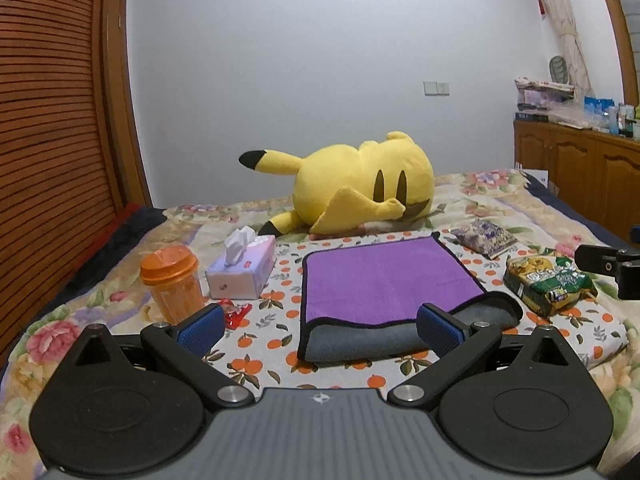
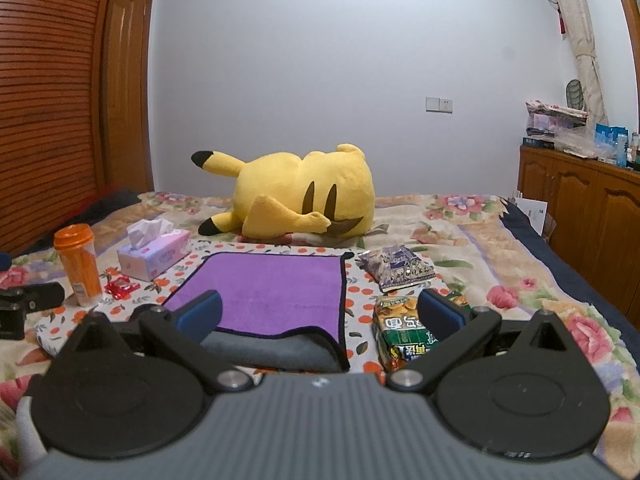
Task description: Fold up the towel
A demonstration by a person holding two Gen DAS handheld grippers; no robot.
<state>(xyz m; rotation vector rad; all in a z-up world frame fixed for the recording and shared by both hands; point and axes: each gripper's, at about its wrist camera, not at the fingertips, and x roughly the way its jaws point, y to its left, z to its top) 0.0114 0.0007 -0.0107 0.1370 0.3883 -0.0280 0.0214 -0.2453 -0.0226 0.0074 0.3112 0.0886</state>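
Observation:
A purple towel (image 1: 384, 280) with a grey underside and black hem lies folded over on an orange-print cloth (image 1: 280, 304) on the bed. Its grey lower layer sticks out along the near edge. My left gripper (image 1: 320, 326) is open and empty, just in front of the towel's near edge. In the right wrist view the towel (image 2: 272, 292) lies ahead to the left. My right gripper (image 2: 320, 314) is open and empty, over the towel's near right corner. The right gripper's tip also shows at the far right of the left wrist view (image 1: 612, 266).
An orange bottle (image 1: 172, 280), a tissue box (image 1: 244, 268) and a red wrapper (image 1: 234, 312) lie left of the towel. A purple snack bag (image 1: 484, 238) and a green snack bag (image 1: 548, 284) lie right. A yellow plush (image 1: 360, 188) lies behind. A wooden cabinet (image 2: 584, 204) stands at right.

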